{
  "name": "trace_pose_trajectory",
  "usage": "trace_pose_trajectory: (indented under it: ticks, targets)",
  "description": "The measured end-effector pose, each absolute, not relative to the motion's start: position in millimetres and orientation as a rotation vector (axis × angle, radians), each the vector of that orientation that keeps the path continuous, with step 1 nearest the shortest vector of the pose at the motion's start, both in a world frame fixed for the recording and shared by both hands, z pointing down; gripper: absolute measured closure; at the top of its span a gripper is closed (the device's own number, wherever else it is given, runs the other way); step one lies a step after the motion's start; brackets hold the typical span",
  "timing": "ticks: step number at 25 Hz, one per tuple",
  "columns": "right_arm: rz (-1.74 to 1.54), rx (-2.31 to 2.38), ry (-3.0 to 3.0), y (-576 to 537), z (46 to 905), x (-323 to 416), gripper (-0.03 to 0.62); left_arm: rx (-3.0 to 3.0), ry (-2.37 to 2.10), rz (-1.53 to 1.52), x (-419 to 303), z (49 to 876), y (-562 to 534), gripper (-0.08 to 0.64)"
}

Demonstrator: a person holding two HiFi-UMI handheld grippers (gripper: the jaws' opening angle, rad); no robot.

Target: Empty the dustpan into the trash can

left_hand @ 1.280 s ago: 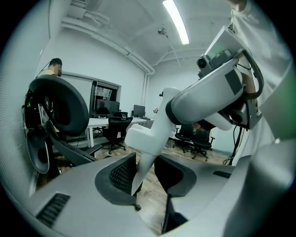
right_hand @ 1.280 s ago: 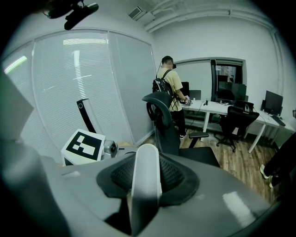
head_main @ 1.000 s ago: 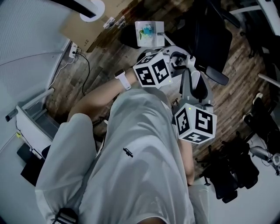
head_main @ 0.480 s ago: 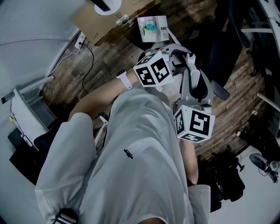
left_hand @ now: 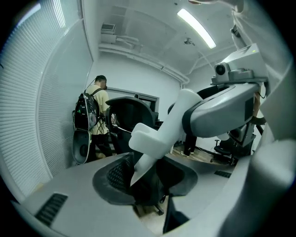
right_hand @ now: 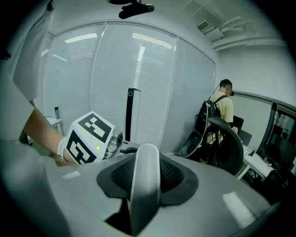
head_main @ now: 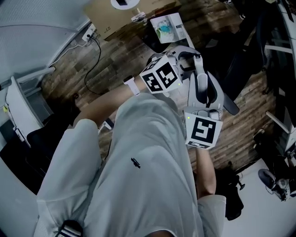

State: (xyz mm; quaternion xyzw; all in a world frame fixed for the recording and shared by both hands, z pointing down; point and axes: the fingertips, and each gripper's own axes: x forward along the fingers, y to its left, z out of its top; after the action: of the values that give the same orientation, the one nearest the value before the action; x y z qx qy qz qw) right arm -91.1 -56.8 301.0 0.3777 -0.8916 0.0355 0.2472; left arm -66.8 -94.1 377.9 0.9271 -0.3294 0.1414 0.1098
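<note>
On plank floor (head_main: 125, 55): power strip (head_main: 90, 31), cardboard (head_main: 148, 9). Farther off, beside black office chair (right_hand: 230, 143), backpack-wearing person (right_hand: 221, 109).

1. The person wore a pale grey shirt (head_main: 152, 185) bearing a small dark emblem (head_main: 135, 162).
2. A white wristband (head_main: 131, 85) sat just beside the left marker cube (head_main: 159, 76) (white, with black squares).

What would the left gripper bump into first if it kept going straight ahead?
Probably the white handle, whose end sits between the left gripper's jaws, which have just been opening. Behind it stands a black chair, though depth is unclear.
</note>
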Motion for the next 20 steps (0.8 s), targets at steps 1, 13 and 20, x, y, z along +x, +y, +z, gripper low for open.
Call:
trace_pose_trajectory:
  ticks: [1, 13, 20]
  targets:
    - [0.08, 1.008, -2.434, -56, 302, -94, 0.461, 2.714, -0.992, 0.406, -69, 379, -94, 0.414]
    - [-0.118, 0.771, -2.458, -46, 316, -116, 0.462, 2.616, -1.178, 0.344, -95, 392, -91, 0.411]
    - [-0.219, 0.649, -2.449, -34, 322, -127, 0.462, 2.573, -1.269, 0.309, -109, 396, -84, 0.408]
